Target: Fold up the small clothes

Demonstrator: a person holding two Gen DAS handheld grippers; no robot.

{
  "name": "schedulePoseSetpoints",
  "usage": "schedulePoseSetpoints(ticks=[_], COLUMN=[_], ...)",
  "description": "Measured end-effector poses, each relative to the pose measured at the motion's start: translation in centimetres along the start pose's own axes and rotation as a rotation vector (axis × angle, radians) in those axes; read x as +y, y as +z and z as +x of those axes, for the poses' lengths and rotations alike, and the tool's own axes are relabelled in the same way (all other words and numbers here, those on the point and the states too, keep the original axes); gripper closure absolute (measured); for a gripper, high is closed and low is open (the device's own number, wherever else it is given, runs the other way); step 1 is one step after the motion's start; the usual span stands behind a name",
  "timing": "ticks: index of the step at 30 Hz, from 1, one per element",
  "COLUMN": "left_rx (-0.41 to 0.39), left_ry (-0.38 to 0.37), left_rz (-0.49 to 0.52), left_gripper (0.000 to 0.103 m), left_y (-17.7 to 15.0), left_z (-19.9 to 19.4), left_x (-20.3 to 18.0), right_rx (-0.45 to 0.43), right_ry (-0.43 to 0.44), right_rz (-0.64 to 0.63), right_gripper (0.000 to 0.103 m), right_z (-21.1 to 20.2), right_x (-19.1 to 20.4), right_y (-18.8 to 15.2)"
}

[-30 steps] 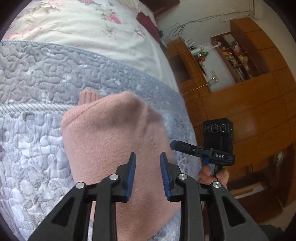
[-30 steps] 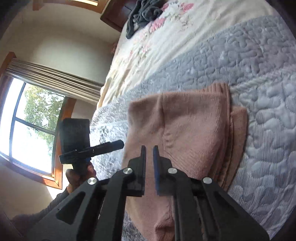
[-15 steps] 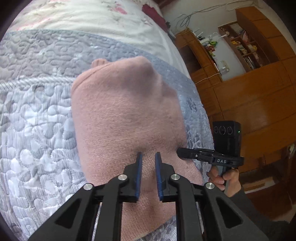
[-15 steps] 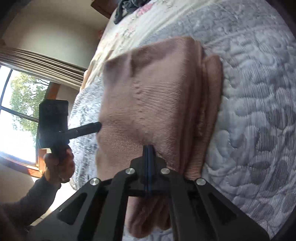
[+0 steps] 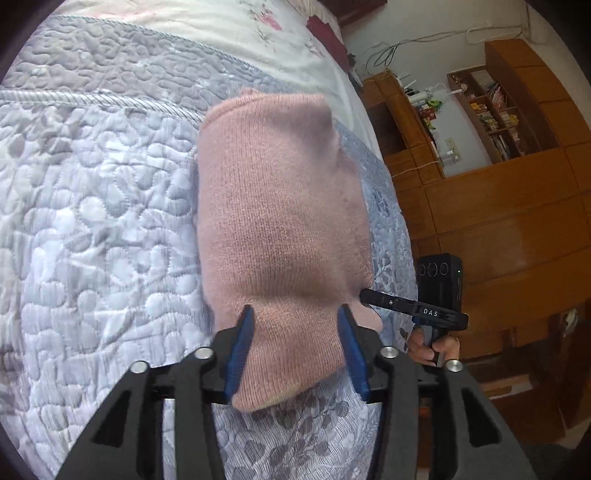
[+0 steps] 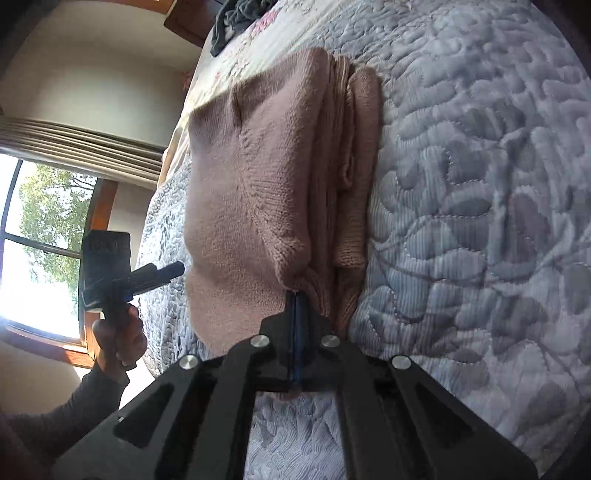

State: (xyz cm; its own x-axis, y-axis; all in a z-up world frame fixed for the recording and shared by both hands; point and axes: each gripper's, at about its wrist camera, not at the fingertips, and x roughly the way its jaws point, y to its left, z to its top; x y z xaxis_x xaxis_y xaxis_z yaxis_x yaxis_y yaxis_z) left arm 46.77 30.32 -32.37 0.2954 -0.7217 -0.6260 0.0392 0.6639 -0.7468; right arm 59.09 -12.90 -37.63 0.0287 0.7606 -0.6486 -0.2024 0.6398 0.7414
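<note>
We have the pink knit garment (image 5: 280, 229) lying on the quilted grey bedspread (image 5: 92, 221), already folded into a thick stack, and we judge the step in hand to be the last fold or a squaring-up of the bundle. Our left gripper (image 5: 295, 350) is spread wide, its blue pads (image 5: 240, 347) standing on either side of the near end of the knit, which pokes between them without being squeezed. Our right gripper (image 6: 297, 332) is pressed together on the near corner of the garment (image 6: 258, 192), pinching a fold of the knit right at its tips; the layered edges of the stack run away from it just to its right. The next move, as we read it, calls for the left gripper to close on the near end so both ends lift together and carry over evenly, or else for the right one to let go if the fold is finished; we cannot tell which is meant. Little stands in the way: ahead of the claws lies only a floral sheet (image 5: 229, 40) and, far off, a dark cloth heap (image 6: 236, 18). The wooden shelving (image 5: 509, 110) stands well off to the right of the left claw, and a window (image 6: 40, 251) to the left of the right claw.
</note>
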Motion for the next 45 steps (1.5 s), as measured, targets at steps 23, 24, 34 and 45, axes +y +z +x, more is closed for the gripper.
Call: schedulePoseSetpoints(ticks=[23, 24, 34, 45], left_rx=[0.108, 0.109, 0.087, 0.047], left_ry=[-0.25, -0.254, -0.147, -0.039], left_rz=[-0.163, -0.16, -0.16, -0.109], left_gripper=[0.029, 0.029, 0.043, 0.073], left_y=[-1.0, -1.0, -0.4, 0.3], left_z=[5.8, 6.0, 7.2, 6.0], left_x=[7.1, 7.0, 4.1, 1.0], right_rx=[0.074, 0.074, 0.068, -0.027], right_ry=[0.063, 0.072, 0.076, 0.123], right_rz=[0.157, 0.149, 0.113, 0.107], right_gripper=[0.017, 0.017, 0.044, 0.062], right_z=[6.6, 7.0, 9.4, 7.4], right_x=[-0.6, -0.2, 1.9, 0.8], right_y=[14.9, 15.1, 16.0, 14.3])
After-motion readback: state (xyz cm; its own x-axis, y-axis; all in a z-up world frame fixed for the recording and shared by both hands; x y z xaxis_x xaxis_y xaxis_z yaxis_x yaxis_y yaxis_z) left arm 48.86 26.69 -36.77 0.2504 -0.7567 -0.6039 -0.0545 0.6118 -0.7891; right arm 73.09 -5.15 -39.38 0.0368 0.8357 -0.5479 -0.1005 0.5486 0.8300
